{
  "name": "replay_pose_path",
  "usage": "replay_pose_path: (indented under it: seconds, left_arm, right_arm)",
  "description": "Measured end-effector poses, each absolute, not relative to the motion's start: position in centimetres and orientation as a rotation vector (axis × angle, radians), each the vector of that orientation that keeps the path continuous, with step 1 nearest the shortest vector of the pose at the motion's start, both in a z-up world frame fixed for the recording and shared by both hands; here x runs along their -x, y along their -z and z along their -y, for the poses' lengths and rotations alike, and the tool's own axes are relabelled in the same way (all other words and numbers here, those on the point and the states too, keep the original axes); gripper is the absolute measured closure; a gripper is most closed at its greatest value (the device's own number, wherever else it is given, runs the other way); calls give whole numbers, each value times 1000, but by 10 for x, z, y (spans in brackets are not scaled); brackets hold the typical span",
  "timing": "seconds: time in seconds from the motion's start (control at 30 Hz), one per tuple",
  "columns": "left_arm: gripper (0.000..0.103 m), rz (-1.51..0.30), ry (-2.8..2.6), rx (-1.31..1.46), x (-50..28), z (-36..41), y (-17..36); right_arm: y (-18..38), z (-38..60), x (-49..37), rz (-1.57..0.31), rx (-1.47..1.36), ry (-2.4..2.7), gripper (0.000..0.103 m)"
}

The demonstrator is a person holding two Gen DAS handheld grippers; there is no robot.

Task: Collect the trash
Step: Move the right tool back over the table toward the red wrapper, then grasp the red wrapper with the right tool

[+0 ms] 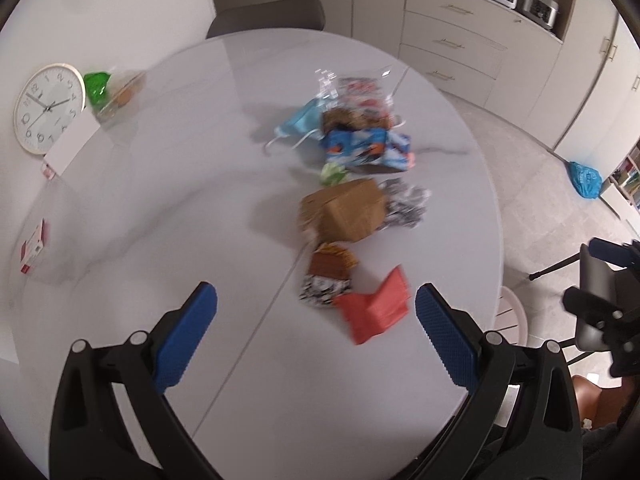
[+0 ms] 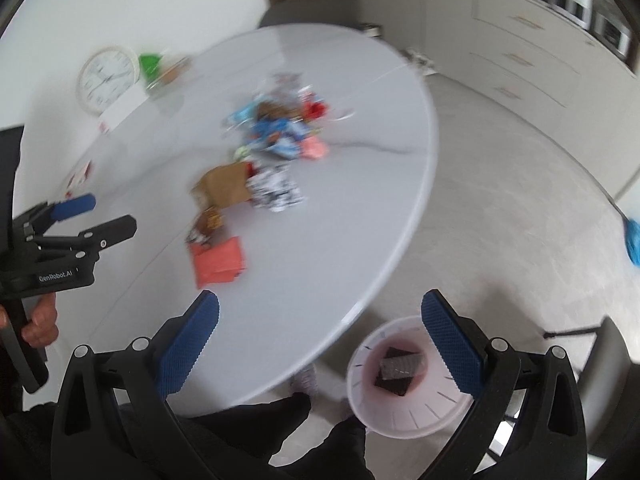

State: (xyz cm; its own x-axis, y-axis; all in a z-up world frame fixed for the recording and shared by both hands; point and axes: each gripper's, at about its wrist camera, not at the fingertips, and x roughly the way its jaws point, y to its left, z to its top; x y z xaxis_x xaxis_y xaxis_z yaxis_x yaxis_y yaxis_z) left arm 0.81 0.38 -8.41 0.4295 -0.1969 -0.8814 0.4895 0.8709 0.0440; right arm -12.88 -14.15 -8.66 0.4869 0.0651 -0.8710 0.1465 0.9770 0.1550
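From the left wrist view, the left gripper (image 1: 316, 334) is seen with its blue pads spread wide and nothing held between them, hovering above the white round table (image 1: 160, 208). A line of litter is strewn across the table: a folded red paper (image 1: 376, 308) lies nearest, just ahead of the right-hand pad, with a brown-and-foil snack wrapper (image 1: 328, 276) touching it. Beyond these a crumpled cardboard box (image 1: 344, 212), a blue printed packet (image 1: 366, 150) and a blue face mask (image 1: 300, 120) are seen. The red paper is judged light, thin and limp; it would best be taken at its raised fold, since a flat sheet tends to slide on the glossy top.

From the right wrist view, the right gripper (image 2: 320, 340) is likewise held open and empty, over the table's near edge. A pale waste bin (image 2: 404, 408) stands on the floor beside the table, with dark rubbish already inside. The cardboard box (image 2: 224, 188) is judged stiffer but crushable, so a corner or flap would be the surer hold. The picture is blurred, so finer detail cannot be told.
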Motion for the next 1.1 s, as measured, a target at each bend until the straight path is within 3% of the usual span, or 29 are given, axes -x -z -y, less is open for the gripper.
replay_pose_path:
  seconds: [0.27, 0.57, 0.83, 0.9, 1.1]
  left_arm:
    - [8, -1114, 407, -269, -21, -46, 103]
    - [8, -1157, 420, -246, -32, -75, 124]
    - [8, -1182, 438, -242, -34, -86, 143]
    - [8, -1188, 444, -251, -36, -85, 148]
    - [8, -1195, 473, -272, -45, -78, 153]
  right_arm:
    - [119, 76, 81, -1105, -60, -168, 2]
    - [151, 1, 58, -1107, 554, -574, 3]
    - [179, -18, 35, -1198, 721, -748, 25]
    - [183, -18, 30, -1240, 716, -771, 38]
    - [186, -12, 30, -1283, 659, -757, 57]
